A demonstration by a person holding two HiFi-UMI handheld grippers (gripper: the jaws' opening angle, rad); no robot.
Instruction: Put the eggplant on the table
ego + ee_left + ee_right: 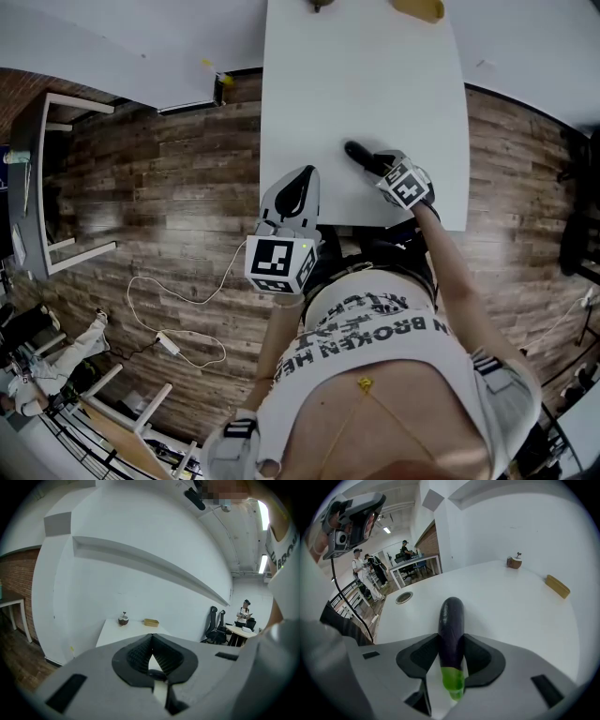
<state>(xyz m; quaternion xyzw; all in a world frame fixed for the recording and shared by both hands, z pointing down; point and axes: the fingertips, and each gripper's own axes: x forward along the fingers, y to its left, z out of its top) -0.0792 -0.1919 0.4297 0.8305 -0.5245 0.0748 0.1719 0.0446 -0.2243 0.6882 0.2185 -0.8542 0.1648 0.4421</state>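
Eggplant [451, 620] sits clamped in the right gripper [452, 643], over the table [515, 616]. Released tilted, it (round, glossy) may roll off the edge. The left gripper [151, 660] is closed and empty.

eggplant [358, 152]: near end is hidden under right gripper [382, 169] in head view | yellow tray [418, 8]: is cut by top edge | small brown object [321, 4]: is cut likewise, kind cannot be told | worktop [366, 94]: far end is cut off

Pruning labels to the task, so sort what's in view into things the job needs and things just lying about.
Job: eggplant; right gripper, clamped on it; white table.
Lying about: small brown pot; yellow tray; left gripper, shut, empty.
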